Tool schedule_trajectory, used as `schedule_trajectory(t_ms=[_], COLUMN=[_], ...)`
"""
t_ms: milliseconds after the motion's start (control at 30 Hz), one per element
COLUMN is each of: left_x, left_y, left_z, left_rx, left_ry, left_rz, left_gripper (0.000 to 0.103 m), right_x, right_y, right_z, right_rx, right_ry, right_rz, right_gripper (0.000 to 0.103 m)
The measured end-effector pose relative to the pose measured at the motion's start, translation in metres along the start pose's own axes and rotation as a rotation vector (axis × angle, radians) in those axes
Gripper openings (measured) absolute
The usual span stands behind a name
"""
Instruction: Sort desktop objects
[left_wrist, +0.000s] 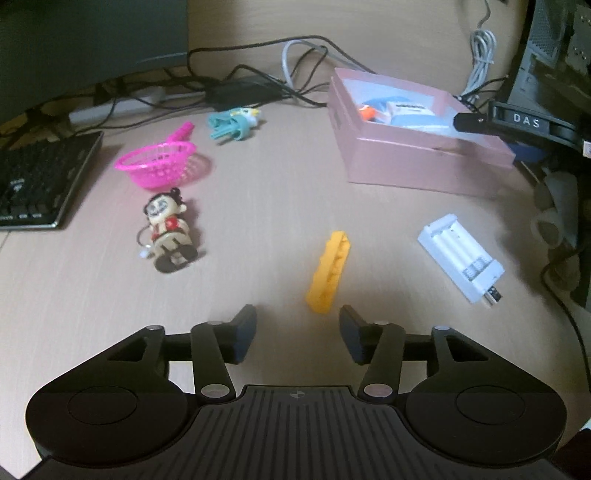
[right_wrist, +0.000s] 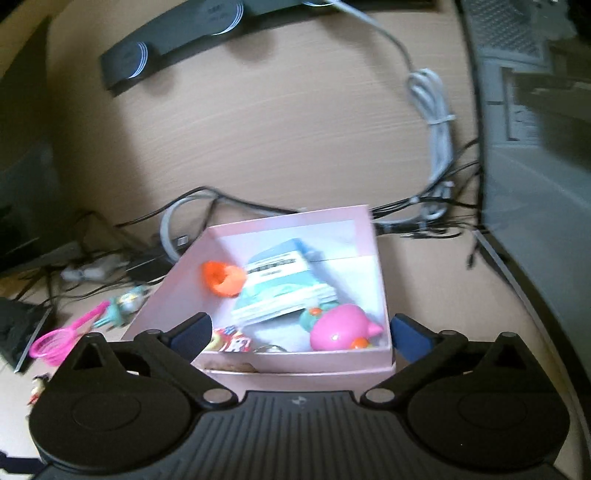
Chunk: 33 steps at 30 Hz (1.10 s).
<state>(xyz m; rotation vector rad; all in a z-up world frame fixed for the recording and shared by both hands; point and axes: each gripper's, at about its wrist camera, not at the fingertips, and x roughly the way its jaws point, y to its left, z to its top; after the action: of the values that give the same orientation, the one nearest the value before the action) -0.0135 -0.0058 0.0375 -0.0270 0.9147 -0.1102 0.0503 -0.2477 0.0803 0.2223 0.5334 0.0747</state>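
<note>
My left gripper (left_wrist: 297, 325) is open and empty, low over the desk. A yellow block (left_wrist: 328, 273) lies just ahead of it, near the right finger. A doll figure (left_wrist: 168, 229), a pink strainer (left_wrist: 159, 164) and a teal toy (left_wrist: 232, 123) lie to the left. A white battery charger (left_wrist: 461, 258) lies to the right. The pink box (left_wrist: 417, 162) stands at the back right. My right gripper (right_wrist: 299, 332) is open and empty above the pink box (right_wrist: 317, 360), which holds a pink duck (right_wrist: 341, 328), an orange toy (right_wrist: 221, 277), a blue packet (right_wrist: 284, 284) and other small items.
A black keyboard (left_wrist: 33, 184) lies at the left edge. Black and white cables (left_wrist: 258, 85) run along the back of the desk. A dark bar-shaped device (right_wrist: 207, 40) and a grey computer case (right_wrist: 535, 177) stand behind and right of the box.
</note>
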Motion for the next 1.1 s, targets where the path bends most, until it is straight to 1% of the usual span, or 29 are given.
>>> schedule_trajectory(t_ms=[100,233,300,333,400,467,500,533,600,667,700,800,867,900,933,1000,1033,1067,1100], left_x=[0.002,0.006,0.009,0.010,0.012,0.015,0.016,0.016,0.017,0.017,0.016,0.016,0.016,0.016,0.015,0.010,0.006,0.002,-0.002], left_y=[-0.009,-0.021,-0.027,-0.029,-0.033,-0.036,-0.037,-0.038,-0.040,-0.041,-0.042,-0.046,-0.050,-0.052,-0.054,-0.058,-0.061,-0.063,-0.065], left_z=[-0.002,0.002,0.005,0.007,0.010,0.013,0.014,0.014,0.013,0.013,0.012,0.012,0.012,0.012,0.013,0.011,0.010,0.008,0.007], left_rx=[0.020,0.042,0.052,0.058,0.071,0.080,0.082,0.086,0.097,0.105,0.104,0.106,0.110,0.105,0.098,0.097,0.104,0.115,0.131], left_ry=[0.002,-0.003,-0.012,-0.017,-0.025,-0.023,-0.022,-0.020,-0.017,-0.017,-0.017,-0.015,-0.014,-0.013,-0.012,-0.013,-0.020,-0.031,-0.048], left_rz=[-0.016,-0.033,-0.038,-0.038,-0.026,-0.012,-0.008,-0.007,-0.004,0.000,-0.005,-0.030,-0.039,-0.058,-0.095,-0.207,-0.261,-0.297,-0.313], left_gripper=[0.061,0.063,0.065,0.068,0.070,0.070,0.070,0.070,0.070,0.072,0.073,0.075,0.075,0.076,0.076,0.080,0.082,0.083,0.083], right_x=[-0.011,-0.042,-0.057,-0.063,-0.072,-0.074,-0.072,-0.069,-0.058,-0.049,-0.047,-0.057,-0.068,-0.072,-0.076,-0.083,-0.086,-0.088,-0.090], right_y=[-0.003,0.001,0.008,0.013,0.025,0.041,0.047,0.048,0.049,0.052,0.053,0.047,0.036,0.030,0.023,0.008,0.000,-0.008,-0.014], right_z=[-0.001,-0.003,-0.012,-0.019,-0.035,-0.054,-0.062,-0.066,-0.071,-0.078,-0.082,-0.086,-0.088,-0.089,-0.091,-0.092,-0.093,-0.092,-0.092], right_rx=[-0.003,-0.079,-0.126,-0.151,-0.215,-0.316,-0.353,-0.358,-0.320,-0.319,-0.328,-0.337,-0.329,-0.330,-0.328,-0.304,-0.285,-0.261,-0.242], right_ry=[0.026,-0.015,0.009,0.029,0.068,0.070,0.077,0.090,0.144,0.202,0.229,0.234,0.238,0.240,0.240,0.233,0.232,0.226,0.220], right_rz=[0.084,0.037,0.049,0.066,0.090,0.082,0.079,0.085,0.132,0.146,0.145,0.141,0.118,0.097,0.067,0.026,0.010,-0.007,-0.020], right_gripper=[0.103,0.103,0.103,0.103,0.098,0.090,0.087,0.085,0.078,0.049,0.048,0.048,0.048,0.048,0.048,0.056,0.066,0.072,0.073])
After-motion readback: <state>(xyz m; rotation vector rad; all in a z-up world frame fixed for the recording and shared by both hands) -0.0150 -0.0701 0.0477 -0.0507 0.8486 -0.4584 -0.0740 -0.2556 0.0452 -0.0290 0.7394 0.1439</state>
